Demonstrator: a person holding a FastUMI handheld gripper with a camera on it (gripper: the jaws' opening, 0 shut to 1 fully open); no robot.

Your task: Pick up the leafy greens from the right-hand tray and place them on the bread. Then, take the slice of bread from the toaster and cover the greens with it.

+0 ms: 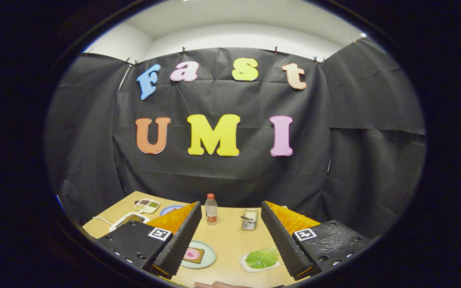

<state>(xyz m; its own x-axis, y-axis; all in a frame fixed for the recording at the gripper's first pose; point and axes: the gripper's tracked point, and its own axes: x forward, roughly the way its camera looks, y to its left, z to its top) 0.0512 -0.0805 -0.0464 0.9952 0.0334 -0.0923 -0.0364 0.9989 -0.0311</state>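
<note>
Tongs [227,244] held above the near side of the counter [230,236], fingers spread wide apart and gripping nothing. Between the fingers, on the counter: to the left, a round plate [208,256] bearing a slice of bread [193,255] topped with a pink round filling; to the right, a small white tray [254,267] carrying the leafy greens [261,258], which lie flat and untouched, close beside the right finger. Beyond the fingers stand a small bottle [211,209] with a red cap and, to its right, a metal toaster [249,219]; whether a slice sits in it is too small to tell. Farther left, past the left finger, lie a divided dish [147,205], a blue plate [170,209] and another white tray [128,219]. A hand's edge [218,285] shows at the near rim of the counter. The task appears not yet begun. Likely faults from here: the greens are thin and flat, so the fingers may close on the tray's rim and lift or drag the tray with them; a shallow pinch may let the leaf slip on the way to the bread; a careless release may leave it hanging off the slice or disturb the filling; a wide sweep toward the toaster could topple the bottle.
</note>
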